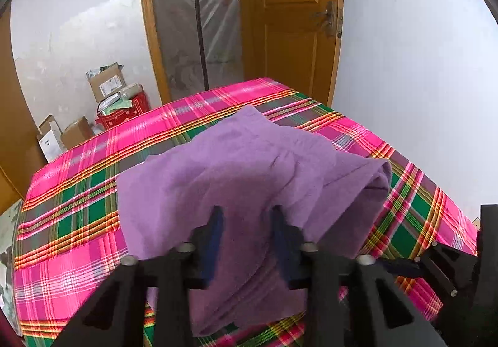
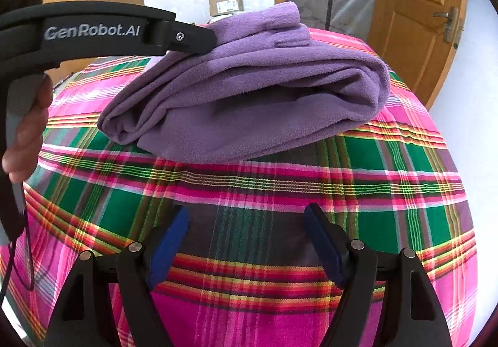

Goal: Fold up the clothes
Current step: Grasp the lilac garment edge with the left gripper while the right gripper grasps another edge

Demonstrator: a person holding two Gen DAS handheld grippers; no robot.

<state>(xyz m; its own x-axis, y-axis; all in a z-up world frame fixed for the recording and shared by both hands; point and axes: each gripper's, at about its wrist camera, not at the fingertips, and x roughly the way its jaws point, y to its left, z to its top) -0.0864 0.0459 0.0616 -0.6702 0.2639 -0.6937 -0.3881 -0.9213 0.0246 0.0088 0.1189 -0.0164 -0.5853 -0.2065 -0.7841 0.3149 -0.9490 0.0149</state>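
Left claw (image 1: 247, 216) pinching the purple cloth (image 1: 249, 160): carry the edge over squarely onto the fold; right claw (image 2: 246, 222) spread above the bench (image 2: 249, 188)

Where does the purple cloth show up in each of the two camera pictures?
Left wrist view: the purple cloth fills the lower middle, running down between the left gripper fingers.
Right wrist view: the cloth lies bunched in the upper middle, its far left part under the left gripper; the right gripper is apart from it.
Shared landmark: the wooden door behind the plaid-covered table.
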